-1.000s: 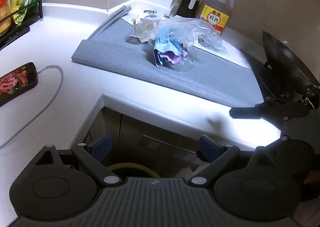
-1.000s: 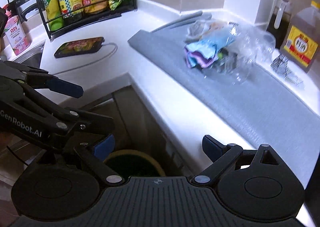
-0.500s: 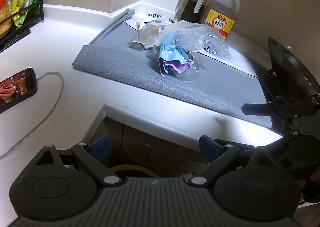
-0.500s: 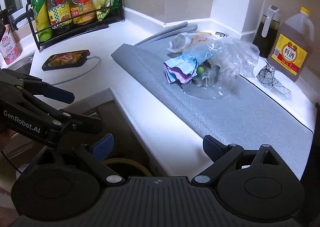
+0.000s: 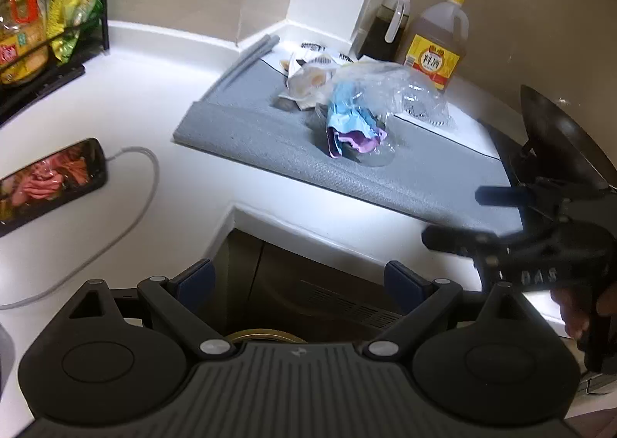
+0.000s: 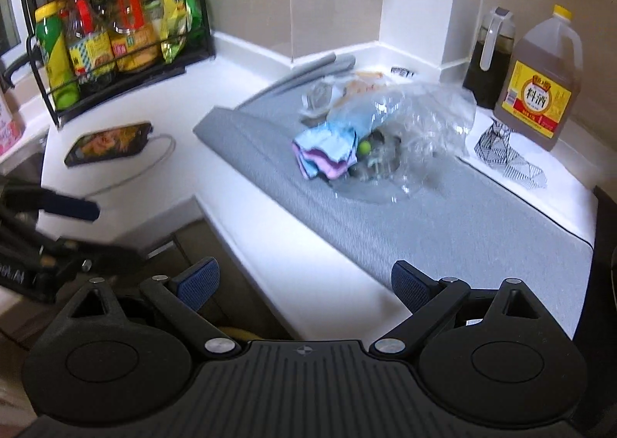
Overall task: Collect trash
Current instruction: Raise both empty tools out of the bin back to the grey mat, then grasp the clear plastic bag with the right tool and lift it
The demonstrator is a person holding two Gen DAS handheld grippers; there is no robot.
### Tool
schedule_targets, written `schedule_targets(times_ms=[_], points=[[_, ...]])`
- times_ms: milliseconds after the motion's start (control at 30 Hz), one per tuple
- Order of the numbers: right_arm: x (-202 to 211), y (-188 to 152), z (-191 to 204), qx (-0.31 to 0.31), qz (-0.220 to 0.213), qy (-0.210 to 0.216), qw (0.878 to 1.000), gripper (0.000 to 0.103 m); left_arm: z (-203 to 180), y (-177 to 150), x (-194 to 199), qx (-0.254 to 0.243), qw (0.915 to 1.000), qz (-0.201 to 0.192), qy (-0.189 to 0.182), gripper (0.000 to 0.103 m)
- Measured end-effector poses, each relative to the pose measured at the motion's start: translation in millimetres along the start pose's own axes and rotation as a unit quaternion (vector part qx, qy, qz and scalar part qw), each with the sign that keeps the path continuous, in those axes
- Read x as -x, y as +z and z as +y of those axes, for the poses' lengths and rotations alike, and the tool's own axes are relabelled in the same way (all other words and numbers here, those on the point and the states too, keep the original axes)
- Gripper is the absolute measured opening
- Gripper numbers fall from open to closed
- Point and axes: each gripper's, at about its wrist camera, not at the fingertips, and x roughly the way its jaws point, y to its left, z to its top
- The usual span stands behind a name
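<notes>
A pile of trash lies on the grey mat: a crumpled blue and purple wrapper, a clear plastic bag over it, and a whitish crumpled wrapper behind. A small green ball shows under the bag. My left gripper is open and empty, low in front of the counter edge. My right gripper is open and empty too, over the counter's front edge, well short of the pile. Each gripper shows in the other's view: right gripper, left gripper.
A phone on a cable lies on the white counter at left. A wire rack of bottles stands at the back left. An oil jug and dark bottle stand behind the mat. A black wok sits right. A bin rim shows below.
Both grippers have risen and moved closer to the counter, so the trash pile appears nearer and more central. Both stay open and empty.
</notes>
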Motion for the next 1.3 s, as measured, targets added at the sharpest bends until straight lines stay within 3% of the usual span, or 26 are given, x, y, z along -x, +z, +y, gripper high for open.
schedule_targets(times_ms=[300, 333, 500, 733, 900, 1067, 1233, 1300], points=[[3, 31, -13, -0.031, -0.038, 0.010, 0.999, 0.099, 1, 11, 29, 0.009, 0.9993, -0.028, 0.020, 0.099], [2, 35, -16, -0.038, -0.043, 0.008, 0.998, 0.099, 1, 14, 32, 0.010, 0.9991, -0.034, 0.025, 0.103], [-6, 53, -39, -0.084, -0.073, -0.014, 0.994, 0.100, 0, 26, 33, 0.009, 0.9980, -0.048, 0.041, 0.103], [-26, 72, -85, -0.208, -0.097, -0.030, 0.973, 0.101, 1, 45, 22, 0.015, 0.9975, -0.049, 0.049, 0.103], [-44, 92, -110, -0.250, -0.132, -0.077, 0.956, 0.103, 1, 59, 10, 0.019, 0.9971, -0.049, 0.055, 0.103], [-89, 108, -122, -0.236, -0.082, -0.069, 0.966, 0.103, -1, 71, -2, 0.026, 0.9974, -0.045, 0.050, 0.103], [-118, 102, -125, -0.252, -0.035, -0.042, 0.966, 0.102, -2, 79, -16, 0.023, 0.9980, -0.037, 0.045, 0.103], [-115, 98, -122, -0.243, -0.044, -0.026, 0.969, 0.083, -2, 82, -22, 0.023, 0.9983, -0.032, 0.044, 0.103]])
